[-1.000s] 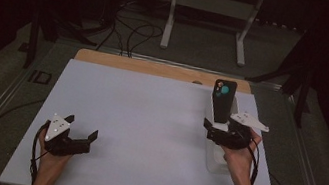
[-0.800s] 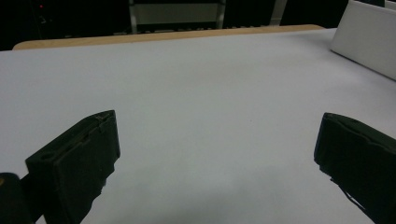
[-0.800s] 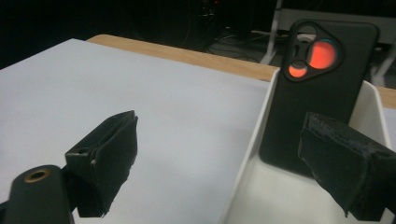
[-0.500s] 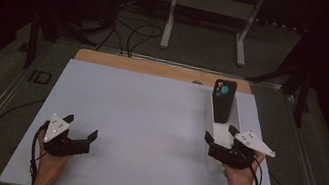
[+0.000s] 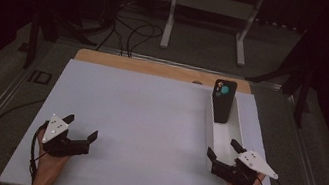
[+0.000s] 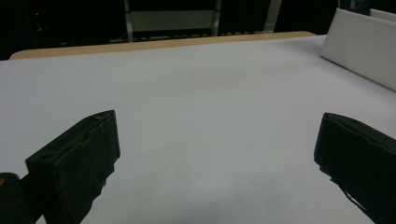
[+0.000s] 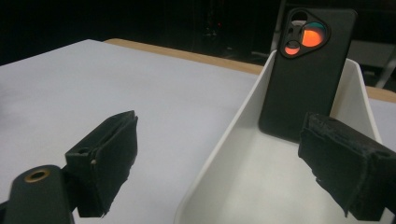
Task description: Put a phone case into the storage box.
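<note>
White table (image 5: 147,120), left claw (image 5: 81,129) resting wide, right claw (image 5: 223,150) wide at tray (image 5: 237,130) holding phone (image 5: 223,101)

The big white table top (image 5: 146,130) is bare and flat across its middle and left side, so a gripper could slide there freely. On the right side stands a long white plastic tray (image 5: 236,130) with raised walls. A black phone case (image 5: 223,101) stands upright at the tray's far end, blocking that end.
</note>
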Demonstrator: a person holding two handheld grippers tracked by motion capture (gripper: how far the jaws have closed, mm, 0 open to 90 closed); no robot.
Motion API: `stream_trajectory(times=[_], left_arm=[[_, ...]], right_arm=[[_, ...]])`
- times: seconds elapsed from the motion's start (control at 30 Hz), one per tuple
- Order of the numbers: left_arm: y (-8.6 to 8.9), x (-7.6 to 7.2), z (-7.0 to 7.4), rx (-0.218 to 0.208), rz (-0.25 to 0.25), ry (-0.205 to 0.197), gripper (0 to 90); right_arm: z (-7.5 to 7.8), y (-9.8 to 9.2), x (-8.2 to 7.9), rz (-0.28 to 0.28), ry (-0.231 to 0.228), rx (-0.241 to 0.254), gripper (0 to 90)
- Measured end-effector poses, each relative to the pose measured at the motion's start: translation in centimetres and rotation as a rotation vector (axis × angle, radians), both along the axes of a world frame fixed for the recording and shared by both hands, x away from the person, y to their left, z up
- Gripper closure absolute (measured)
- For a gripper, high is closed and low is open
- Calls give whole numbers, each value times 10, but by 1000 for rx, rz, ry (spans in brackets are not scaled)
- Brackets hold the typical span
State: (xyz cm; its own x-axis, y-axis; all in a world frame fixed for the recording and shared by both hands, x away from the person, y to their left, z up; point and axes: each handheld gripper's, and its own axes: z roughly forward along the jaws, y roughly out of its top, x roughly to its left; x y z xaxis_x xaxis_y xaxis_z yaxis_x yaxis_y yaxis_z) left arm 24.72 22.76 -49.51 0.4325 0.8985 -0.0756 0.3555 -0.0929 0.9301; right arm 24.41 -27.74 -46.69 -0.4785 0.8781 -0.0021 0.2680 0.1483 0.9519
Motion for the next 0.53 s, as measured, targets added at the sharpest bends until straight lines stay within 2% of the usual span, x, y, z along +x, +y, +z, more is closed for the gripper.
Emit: stream_trajectory(times=[0.13,0.3,0.53], left_arm=[[-3,-3,2,5,-31,-23,6],[-8,-10,6,39,-84,-68,4],[-11,-10,6,39,-91,-65,4]], right_arm=[[-3,-3,-6,11,-13,24,117],[-6,-3,-7,18,-12,26,115],[-6,-4,-7,24,-10,28,110]])
